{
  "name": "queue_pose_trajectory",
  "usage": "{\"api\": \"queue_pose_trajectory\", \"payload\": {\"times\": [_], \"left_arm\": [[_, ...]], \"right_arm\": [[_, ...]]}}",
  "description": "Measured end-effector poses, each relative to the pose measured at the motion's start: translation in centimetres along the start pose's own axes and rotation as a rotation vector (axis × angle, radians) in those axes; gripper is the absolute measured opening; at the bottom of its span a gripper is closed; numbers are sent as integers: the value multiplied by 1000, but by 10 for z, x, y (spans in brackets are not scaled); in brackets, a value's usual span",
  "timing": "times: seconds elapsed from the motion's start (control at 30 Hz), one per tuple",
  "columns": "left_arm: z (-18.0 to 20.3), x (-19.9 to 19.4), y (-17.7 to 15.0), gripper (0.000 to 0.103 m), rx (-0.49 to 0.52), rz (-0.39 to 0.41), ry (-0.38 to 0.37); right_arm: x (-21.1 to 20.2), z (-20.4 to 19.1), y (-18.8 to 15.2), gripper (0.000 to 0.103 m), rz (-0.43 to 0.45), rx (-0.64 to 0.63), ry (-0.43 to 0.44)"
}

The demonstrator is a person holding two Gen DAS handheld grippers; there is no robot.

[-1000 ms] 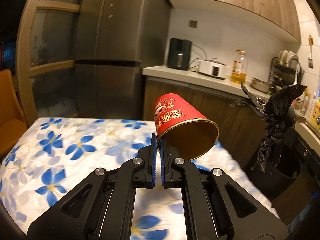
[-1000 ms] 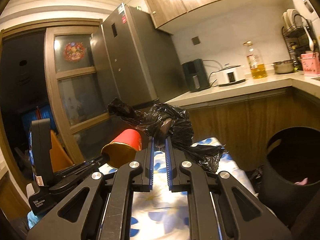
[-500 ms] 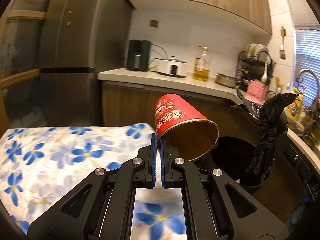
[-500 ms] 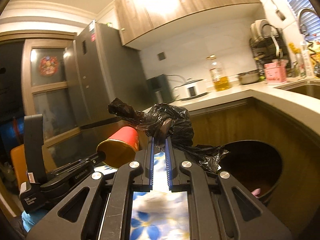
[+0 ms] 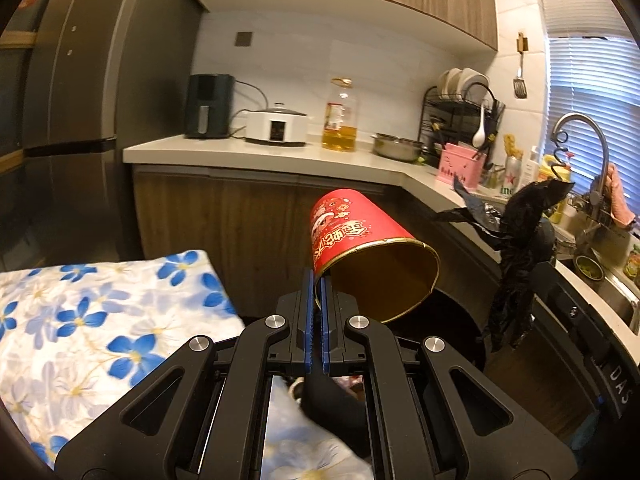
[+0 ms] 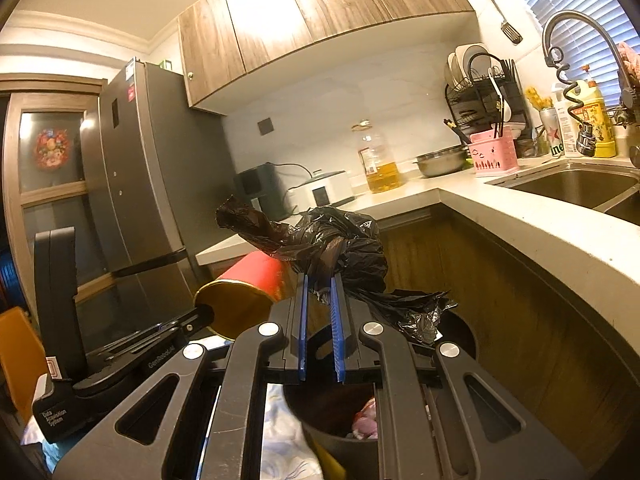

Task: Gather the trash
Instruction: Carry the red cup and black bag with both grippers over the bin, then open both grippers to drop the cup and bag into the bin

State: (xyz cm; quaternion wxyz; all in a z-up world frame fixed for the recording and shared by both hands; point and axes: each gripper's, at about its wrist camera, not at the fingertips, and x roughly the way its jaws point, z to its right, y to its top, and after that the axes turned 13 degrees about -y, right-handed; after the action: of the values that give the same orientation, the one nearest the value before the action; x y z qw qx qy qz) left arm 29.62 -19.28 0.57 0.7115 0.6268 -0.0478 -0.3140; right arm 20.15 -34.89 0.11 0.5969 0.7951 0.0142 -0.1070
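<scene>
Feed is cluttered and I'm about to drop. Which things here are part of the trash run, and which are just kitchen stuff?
Job:
- red paper cup with gold lining, held by left gripper
- crumpled black plastic bag, held by right gripper
- round black trash bin

Lying about:
- yellow oil bottle
- white cooker
- pink utensil holder

Paper, plastic, cloth and wood

Glossy red paper cup (image 5: 356, 236) with gold lining; crinkled shiny black plastic bag (image 6: 344, 248); soft floral cloth (image 5: 100, 312); matt wood-grain cabinets (image 6: 280, 20); brushed metal fridge (image 6: 148, 168)
</scene>
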Motion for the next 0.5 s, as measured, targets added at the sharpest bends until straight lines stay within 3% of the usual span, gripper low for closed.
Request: {"api": "queue_pose_trajectory", "payload": {"times": [0.33,0.43,0.47,0.5], "left_arm": [[8,37,-5,3,-10,-25,-58],[4,44,-7,5,-13,-44,-68],[3,46,-9,12,-11,-52,-67],[1,46,-10,25,-12,-54,-64]], "right_arm": [[27,14,-3,15,-39,14,-22],[31,16,-4,36,-45,22,-34],[32,18,-4,46,-44,26,-39],[32,19,-4,48,-42,28,-42]]}}
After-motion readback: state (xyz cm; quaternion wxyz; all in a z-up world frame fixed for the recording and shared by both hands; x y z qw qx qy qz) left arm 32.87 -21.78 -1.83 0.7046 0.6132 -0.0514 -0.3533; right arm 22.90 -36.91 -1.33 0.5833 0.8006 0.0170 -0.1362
